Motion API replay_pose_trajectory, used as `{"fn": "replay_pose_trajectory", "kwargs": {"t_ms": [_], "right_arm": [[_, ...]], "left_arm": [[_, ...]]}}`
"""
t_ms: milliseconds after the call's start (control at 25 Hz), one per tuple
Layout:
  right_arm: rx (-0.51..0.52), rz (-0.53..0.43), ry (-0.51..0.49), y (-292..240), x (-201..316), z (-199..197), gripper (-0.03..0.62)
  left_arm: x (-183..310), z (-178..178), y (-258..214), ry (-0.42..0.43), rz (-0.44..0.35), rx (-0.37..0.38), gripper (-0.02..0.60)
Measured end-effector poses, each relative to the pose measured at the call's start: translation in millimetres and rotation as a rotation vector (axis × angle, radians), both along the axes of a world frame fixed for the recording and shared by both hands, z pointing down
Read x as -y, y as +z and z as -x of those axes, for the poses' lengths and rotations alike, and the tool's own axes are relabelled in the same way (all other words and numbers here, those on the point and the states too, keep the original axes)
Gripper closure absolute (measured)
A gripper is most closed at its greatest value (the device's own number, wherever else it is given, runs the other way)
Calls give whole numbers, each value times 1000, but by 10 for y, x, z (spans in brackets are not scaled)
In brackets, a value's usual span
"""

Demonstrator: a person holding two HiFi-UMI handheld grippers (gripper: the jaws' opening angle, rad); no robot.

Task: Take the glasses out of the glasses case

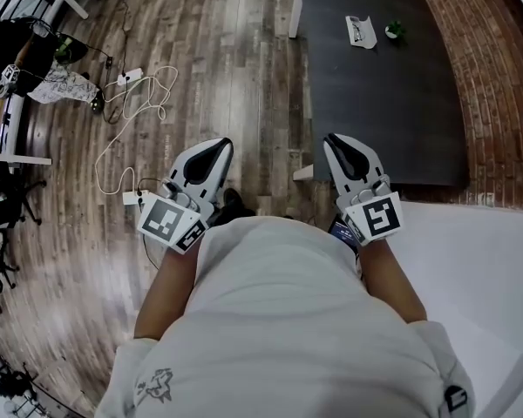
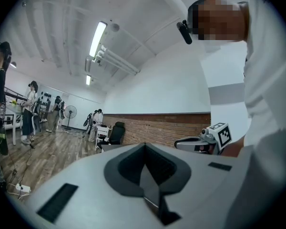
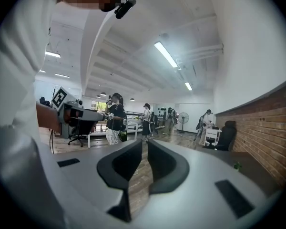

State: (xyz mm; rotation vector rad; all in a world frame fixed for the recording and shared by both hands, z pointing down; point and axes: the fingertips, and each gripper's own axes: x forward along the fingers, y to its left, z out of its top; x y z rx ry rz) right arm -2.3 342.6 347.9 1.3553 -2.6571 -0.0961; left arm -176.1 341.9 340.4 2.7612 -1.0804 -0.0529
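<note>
Glasses case (image 1: 360, 31) sits at the counter's (image 1: 392, 120) far end, long axis pointing roughly away, well beyond the near edge; right claw (image 1: 333, 139) is nearer, slightly apart and empty, while left claw (image 1: 224, 143) is closed, off the counter's left side.

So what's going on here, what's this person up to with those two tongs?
A person stands beside a dark table, tongs in each hand. The left tongs are shut and empty; the right tongs stand slightly apart, also empty. What looks like the glasses case lies at the table's far end beside a small green thing, well away from both tongs.
</note>
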Motion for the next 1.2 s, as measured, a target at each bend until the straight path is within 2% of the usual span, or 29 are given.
{"fn": "replay_pose_trajectory", "kwargs": {"t_ms": [280, 680, 1200], "right_arm": [[0, 24, 51, 7, 390, 564, 453], [1, 46, 68, 42, 792, 1262, 427], [20, 76, 20, 219, 1382, 1572, 419]], "left_arm": [[408, 569, -53, 47, 7, -3, 571], [800, 1296, -73, 55, 10, 1, 571], [1212, 1569, 96, 37, 32, 46, 571]]}}
